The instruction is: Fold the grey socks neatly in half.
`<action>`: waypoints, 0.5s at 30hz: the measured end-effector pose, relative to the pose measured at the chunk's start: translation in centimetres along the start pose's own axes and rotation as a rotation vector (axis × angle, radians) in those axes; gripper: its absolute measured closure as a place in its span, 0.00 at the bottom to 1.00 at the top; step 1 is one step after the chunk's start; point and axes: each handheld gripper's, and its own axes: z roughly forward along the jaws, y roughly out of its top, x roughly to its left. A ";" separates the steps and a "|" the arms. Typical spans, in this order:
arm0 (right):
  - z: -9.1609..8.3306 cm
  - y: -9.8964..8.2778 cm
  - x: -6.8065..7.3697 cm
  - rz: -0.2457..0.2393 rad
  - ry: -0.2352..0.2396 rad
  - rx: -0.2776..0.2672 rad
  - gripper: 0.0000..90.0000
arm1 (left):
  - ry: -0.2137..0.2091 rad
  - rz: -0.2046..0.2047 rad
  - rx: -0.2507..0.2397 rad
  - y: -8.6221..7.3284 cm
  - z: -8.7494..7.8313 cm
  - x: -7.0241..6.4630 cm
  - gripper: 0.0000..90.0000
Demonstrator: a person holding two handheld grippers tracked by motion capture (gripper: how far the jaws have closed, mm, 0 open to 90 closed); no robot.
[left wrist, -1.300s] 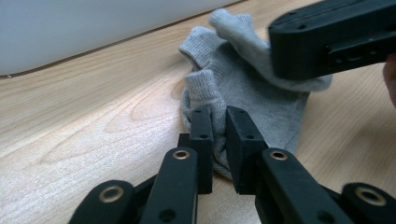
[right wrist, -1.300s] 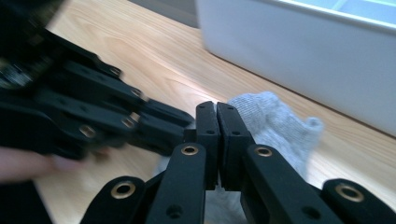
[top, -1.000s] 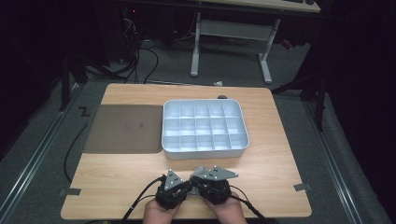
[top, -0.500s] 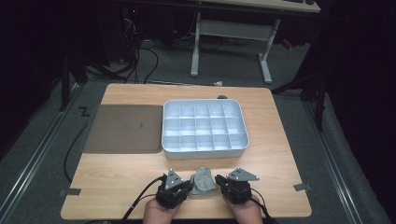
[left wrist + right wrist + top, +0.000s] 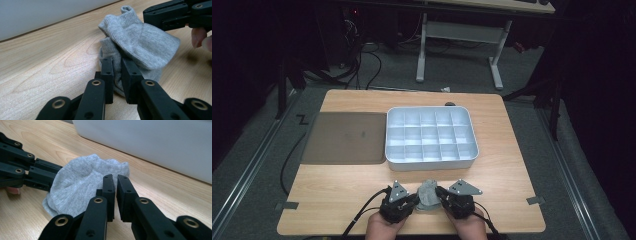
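Observation:
A small grey sock (image 5: 428, 195) lies bunched on the wooden table (image 5: 337, 200) near its front edge, between my two grippers. My left gripper (image 5: 414, 201) comes at it from the left and is shut on a fold of its fabric (image 5: 117, 62). From the right, my right gripper (image 5: 441, 196) meets the sock (image 5: 80, 182). Its jaws have just been closing and now stand almost together at the sock's edge (image 5: 116, 178), and appear to pinch a thin layer. In the left gripper view the sock's (image 5: 140, 37) upper layer is stretched toward the right gripper.
A white tray with several small compartments (image 5: 430, 162) stands just beyond the grippers at mid-table. A flat brown mat (image 5: 344, 137) lies to its left. Bare wood stretches to the left and right of the hands.
My right gripper has moved to the right, away from the left one. The sock, hidden between them before, now shows drawn out between them. The left gripper stayed put.

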 end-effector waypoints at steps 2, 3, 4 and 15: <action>-0.1 0.0 0.1 0.001 0.004 -0.005 0.96 | -0.001 -0.002 0.000 0.0 0.0 0.0 0.89; -0.2 0.1 0.2 -0.007 0.002 -0.010 0.95 | -0.002 -0.002 0.000 0.0 0.0 0.0 0.89; -0.2 0.1 0.3 -0.010 0.003 -0.018 0.96 | -0.003 -0.004 -0.001 0.0 0.0 0.0 0.89; -0.2 0.2 0.6 -0.006 0.026 -0.020 0.96 | -0.012 -0.011 -0.001 0.0 0.1 0.2 0.87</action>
